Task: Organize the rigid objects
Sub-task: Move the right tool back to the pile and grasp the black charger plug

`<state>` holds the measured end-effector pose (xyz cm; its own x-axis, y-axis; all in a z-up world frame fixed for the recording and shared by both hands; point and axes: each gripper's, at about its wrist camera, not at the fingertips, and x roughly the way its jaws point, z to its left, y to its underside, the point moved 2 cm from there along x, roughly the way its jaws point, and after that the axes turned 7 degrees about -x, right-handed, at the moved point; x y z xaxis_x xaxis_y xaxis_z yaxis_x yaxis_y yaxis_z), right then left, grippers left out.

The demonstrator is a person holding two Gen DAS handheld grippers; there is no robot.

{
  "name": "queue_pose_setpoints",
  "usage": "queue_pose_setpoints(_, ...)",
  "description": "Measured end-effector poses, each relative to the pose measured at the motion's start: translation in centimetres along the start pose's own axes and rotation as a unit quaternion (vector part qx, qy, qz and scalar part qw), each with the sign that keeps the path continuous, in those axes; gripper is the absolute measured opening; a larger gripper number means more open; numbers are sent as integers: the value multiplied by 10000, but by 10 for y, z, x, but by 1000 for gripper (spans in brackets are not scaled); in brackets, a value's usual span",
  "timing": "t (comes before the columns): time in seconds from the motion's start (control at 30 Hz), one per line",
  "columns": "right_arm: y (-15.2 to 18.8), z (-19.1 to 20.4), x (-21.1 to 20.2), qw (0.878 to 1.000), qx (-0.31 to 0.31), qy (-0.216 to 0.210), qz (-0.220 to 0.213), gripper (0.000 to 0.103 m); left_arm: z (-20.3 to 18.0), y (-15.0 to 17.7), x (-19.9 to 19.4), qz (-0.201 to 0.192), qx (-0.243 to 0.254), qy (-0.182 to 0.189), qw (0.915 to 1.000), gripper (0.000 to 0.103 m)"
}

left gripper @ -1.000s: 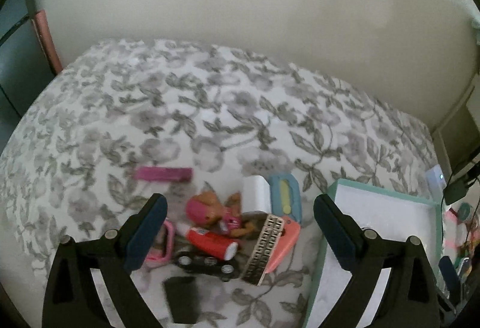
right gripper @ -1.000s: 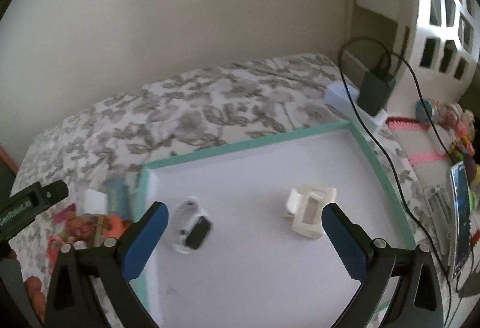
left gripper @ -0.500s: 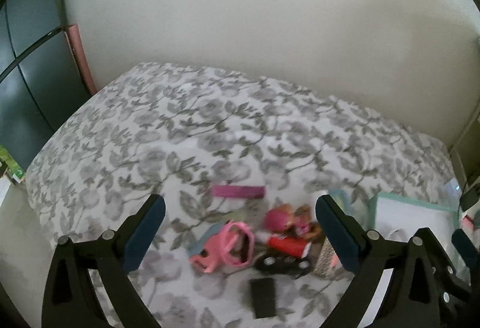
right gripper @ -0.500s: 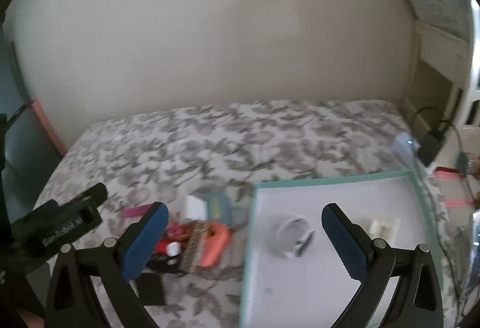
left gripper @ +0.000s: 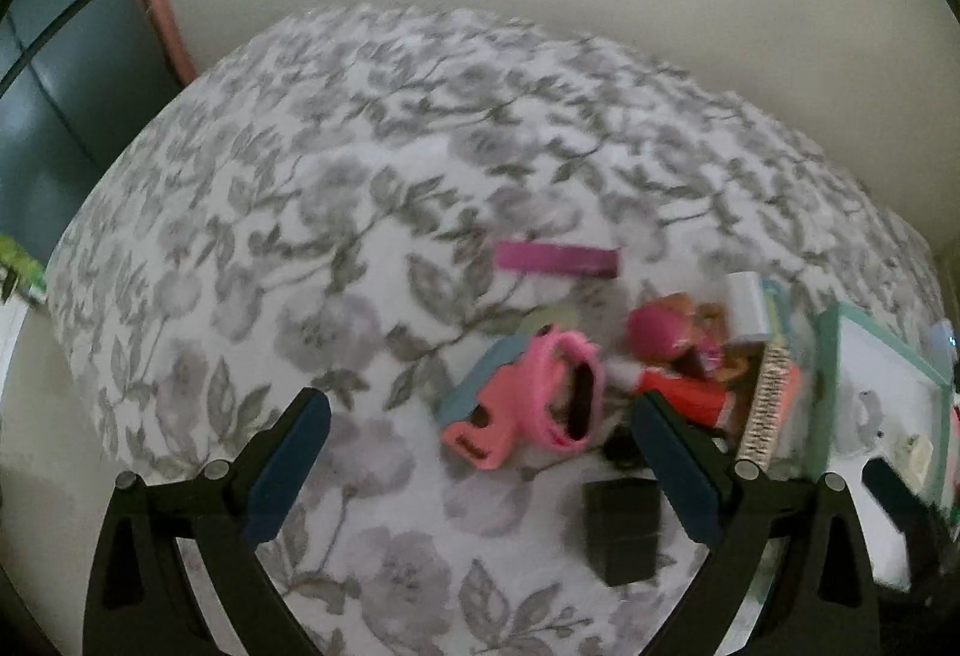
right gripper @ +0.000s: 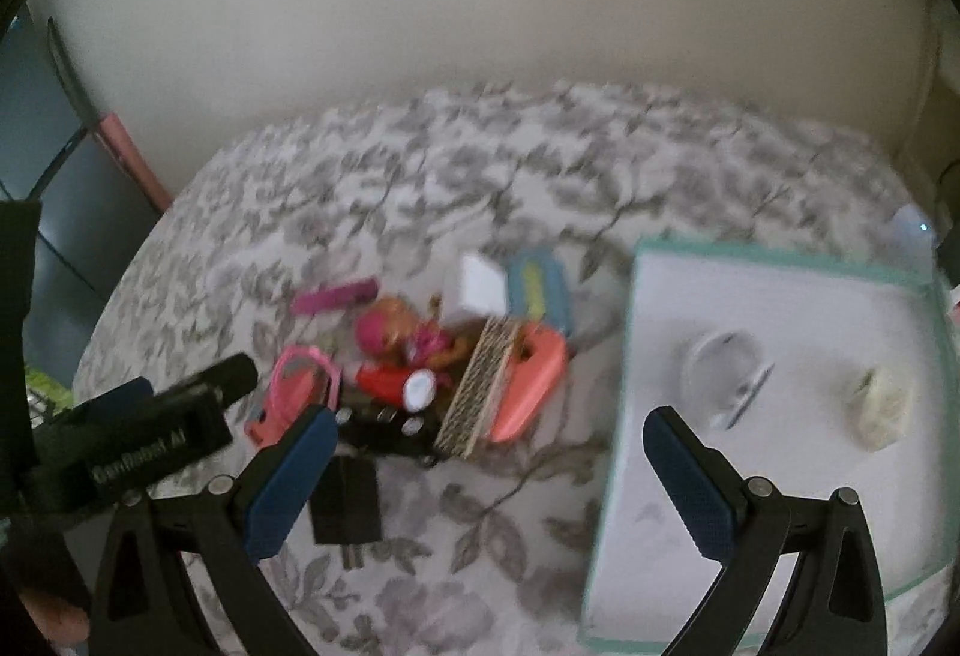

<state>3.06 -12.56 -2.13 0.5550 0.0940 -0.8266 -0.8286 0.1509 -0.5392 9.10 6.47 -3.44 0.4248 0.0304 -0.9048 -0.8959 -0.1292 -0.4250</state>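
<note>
Above the floral bedspread [left gripper: 336, 212], left gripper [left gripper: 480, 464] and right gripper [right gripper: 486, 482] are held agape, nothing grasped. Toy pile [right gripper: 420, 362] sits just left of teal-rimmed tray [right gripper: 780, 260]. Pick step judged pending: pink watch [left gripper: 558, 392] is nearest; descent and closure needed.

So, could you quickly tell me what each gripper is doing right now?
Left gripper: open, holding nothing.
Right gripper: open, holding nothing.
</note>
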Motion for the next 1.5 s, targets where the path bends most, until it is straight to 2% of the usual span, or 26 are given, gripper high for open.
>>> queue_pose_setpoints(0.23,12,19,35,9981,6,-345,510,103,27,2,29,514,-357,-164,9979,100)
queue_pose_setpoints(0.5,16,45,54,9957,-114,-549,741,103,46,-3,32,559,-676,-108,9961,100)
queue_pose_setpoints(0.77,23,66,72,9933,-370,-484,984,100,50,-5,43,694,-758,2,9947,100)
queue_pose_setpoints(1.03,30,73,83,9919,-590,-243,1095,82,42,-5,49,787,-704,208,9942,100)
queue_pose_setpoints(1.17,28,69,82,9927,-491,-294,1057,79,36,-5,54,859,-711,361,9931,100)
queue_pose_setpoints(1.37,28,67,80,9932,-418,-339,1034,68,21,-9,57,766,-577,555,9938,100)
queue_pose_setpoints(1.43,27,66,80,9931,-402,-362,1039,57,12,-8,59,777,-452,626,9940,95)
queue_pose_setpoints(1.5,27,64,77,9931,-382,-387,1038,51,5,-9,59,760,-325,654,9944,83)
